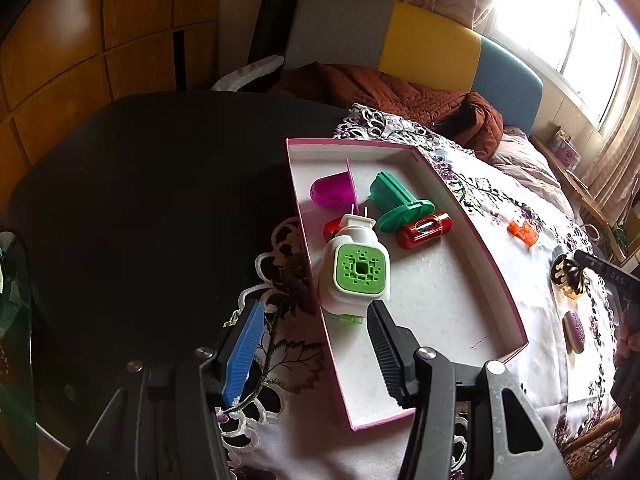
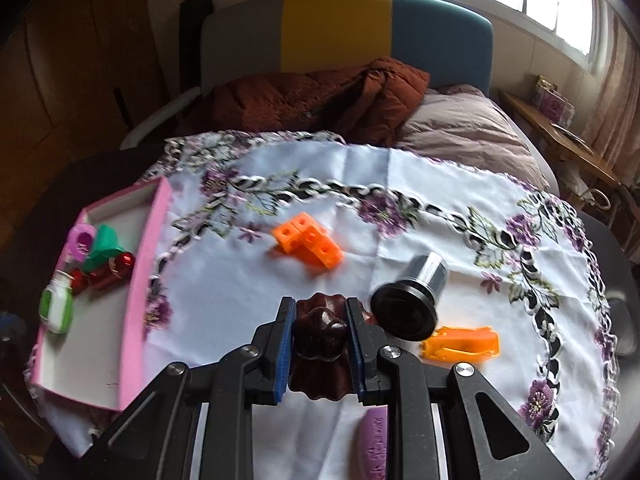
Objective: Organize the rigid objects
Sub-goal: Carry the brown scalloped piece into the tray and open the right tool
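Right tool (image 2: 320, 312) grips a dark fluted knob (image 2: 320, 328) above the floral tablecloth (image 2: 360, 184) beside a bed (image 2: 460, 128).

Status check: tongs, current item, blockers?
Right tongs shut on dark fluted piece. Left tongs open astride pink tray wall. Path to tray unobstructed.

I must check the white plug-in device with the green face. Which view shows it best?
The left wrist view: the device lies near, sharp, in the box. The right wrist view shows it small and blurred.
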`<state>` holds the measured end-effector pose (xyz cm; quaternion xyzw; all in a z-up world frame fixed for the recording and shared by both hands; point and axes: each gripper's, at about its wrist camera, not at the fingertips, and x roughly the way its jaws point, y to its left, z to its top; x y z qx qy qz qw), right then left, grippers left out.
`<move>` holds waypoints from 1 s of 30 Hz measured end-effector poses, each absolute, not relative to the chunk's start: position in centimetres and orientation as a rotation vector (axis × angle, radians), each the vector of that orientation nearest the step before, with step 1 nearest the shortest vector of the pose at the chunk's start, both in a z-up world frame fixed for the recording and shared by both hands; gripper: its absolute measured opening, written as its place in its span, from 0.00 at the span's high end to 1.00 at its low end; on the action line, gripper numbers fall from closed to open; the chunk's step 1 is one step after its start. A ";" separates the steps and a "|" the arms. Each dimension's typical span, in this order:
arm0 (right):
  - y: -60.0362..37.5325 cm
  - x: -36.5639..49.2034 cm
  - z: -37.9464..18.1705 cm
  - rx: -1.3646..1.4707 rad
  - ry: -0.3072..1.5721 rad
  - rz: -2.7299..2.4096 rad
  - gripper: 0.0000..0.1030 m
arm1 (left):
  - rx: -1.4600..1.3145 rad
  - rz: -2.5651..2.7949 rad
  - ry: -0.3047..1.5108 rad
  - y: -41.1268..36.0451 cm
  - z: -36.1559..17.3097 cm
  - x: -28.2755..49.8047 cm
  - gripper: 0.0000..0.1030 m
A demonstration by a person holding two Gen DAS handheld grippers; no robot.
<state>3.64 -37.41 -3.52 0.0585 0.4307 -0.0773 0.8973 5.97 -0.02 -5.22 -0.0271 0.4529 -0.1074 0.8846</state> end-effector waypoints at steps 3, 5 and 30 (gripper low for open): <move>-35.3 3.7 -2.2 0.112 0.864 -0.104 0.76 | -0.063 -0.223 0.941 0.2 -5.2 5.9 0.47; -33.7 3.8 -1.6 0.101 0.850 -0.065 0.76 | -0.066 -0.222 0.938 0.4 -5.0 5.9 0.47; -14.0 12.2 -7.0 -0.008 1.015 0.284 0.76 | -0.125 -0.197 0.951 3.0 -5.7 6.1 0.47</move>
